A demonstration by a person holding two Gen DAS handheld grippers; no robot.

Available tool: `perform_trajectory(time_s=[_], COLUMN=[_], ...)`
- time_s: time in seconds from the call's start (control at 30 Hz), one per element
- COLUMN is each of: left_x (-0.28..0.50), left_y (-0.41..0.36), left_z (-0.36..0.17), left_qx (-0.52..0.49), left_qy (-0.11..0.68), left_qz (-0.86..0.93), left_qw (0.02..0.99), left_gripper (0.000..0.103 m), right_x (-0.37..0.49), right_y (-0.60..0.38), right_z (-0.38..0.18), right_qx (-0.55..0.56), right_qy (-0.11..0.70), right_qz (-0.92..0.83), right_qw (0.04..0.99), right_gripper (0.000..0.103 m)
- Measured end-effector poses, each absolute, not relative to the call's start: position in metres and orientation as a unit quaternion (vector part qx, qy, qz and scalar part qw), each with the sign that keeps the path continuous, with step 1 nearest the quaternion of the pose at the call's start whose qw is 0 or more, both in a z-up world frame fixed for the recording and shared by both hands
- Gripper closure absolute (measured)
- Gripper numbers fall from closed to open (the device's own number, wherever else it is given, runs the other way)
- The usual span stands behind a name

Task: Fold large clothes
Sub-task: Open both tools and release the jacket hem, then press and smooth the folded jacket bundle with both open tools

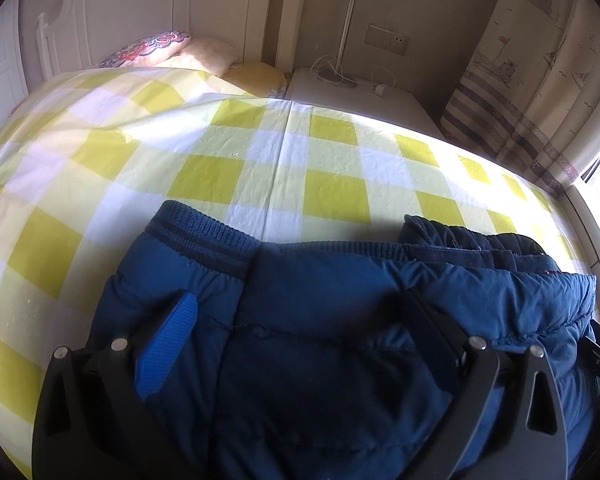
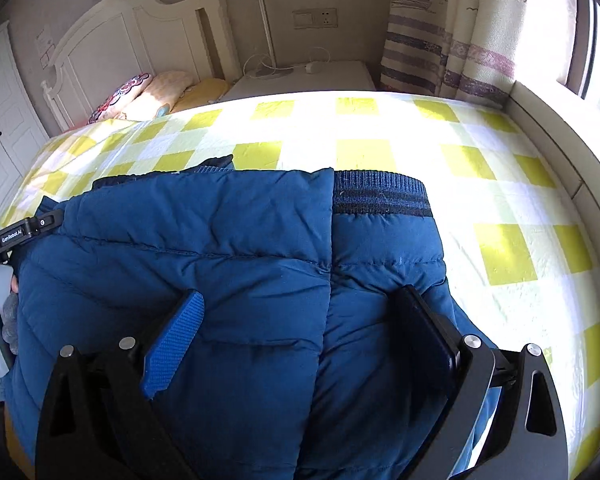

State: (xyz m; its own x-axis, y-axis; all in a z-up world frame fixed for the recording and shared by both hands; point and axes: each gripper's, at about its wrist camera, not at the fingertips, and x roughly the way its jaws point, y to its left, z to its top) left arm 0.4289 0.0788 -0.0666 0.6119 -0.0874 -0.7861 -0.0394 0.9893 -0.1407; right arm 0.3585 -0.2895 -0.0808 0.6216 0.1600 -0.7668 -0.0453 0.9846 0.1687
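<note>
**Blue jacket between my tongs**

The blue padded jacket [image 1: 340,320] lies on the yellow checked bed sheet [image 1: 220,152]. My left gripper [image 1: 300,304] and my right gripper [image 2: 300,300] both stand wide apart over the jacket, gripping nothing.

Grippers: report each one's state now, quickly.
Left gripper: open, fingers spread over the blue jacket, gripping nothing.
Right gripper: open, fingers spread over the same jacket, gripping nothing.
</note>
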Motion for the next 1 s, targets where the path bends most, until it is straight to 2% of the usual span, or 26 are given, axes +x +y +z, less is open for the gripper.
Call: perform_trajectory(time_s=[0.27, 0.37, 0.5, 0.63, 0.77, 0.9, 1.0], left_x=[0.422, 0.396, 0.34, 0.315, 0.321, 0.299, 0.29], left_y=[0.081, 0.07, 0.02, -0.015, 0.011, 0.048, 0.09], left_z=[-0.061, -0.042, -0.025, -0.049, -0.054, -0.042, -0.053], left_qx=[-0.082, -0.06, 0.027, 0.119, 0.057, 0.046, 0.028], left_qy=[0.435, 0.414, 0.375, 0.37, 0.402, 0.376, 0.379], left_qz=[-0.01, -0.001, -0.059, -0.049, -0.059, -0.034, 0.0], left_qw=[0.896, 0.908, 0.925, 0.92, 0.912, 0.925, 0.925], left_gripper=[0.003, 0.003, 0.003, 0.002, 0.002, 0.002, 0.002], right_x=[0.354, 0.332, 0.293, 0.272, 0.277, 0.259, 0.249], right_y=[-0.287, -0.268, -0.217, -0.169, -0.192, -0.224, -0.257], right_z=[-0.076, -0.054, -0.03, -0.054, -0.061, -0.047, -0.059], right_qx=[0.057, 0.0, -0.072, -0.172, -0.107, -0.098, -0.077], right_qy=[0.42, 0.4, 0.367, 0.372, 0.388, 0.368, 0.376], right_qz=[0.048, 0.014, 0.09, 0.124, 0.117, 0.059, 0.033], right_qw=[0.905, 0.916, 0.923, 0.904, 0.908, 0.923, 0.923], right_gripper=[0.011, 0.011, 0.009, 0.009, 0.008, 0.007, 0.006])
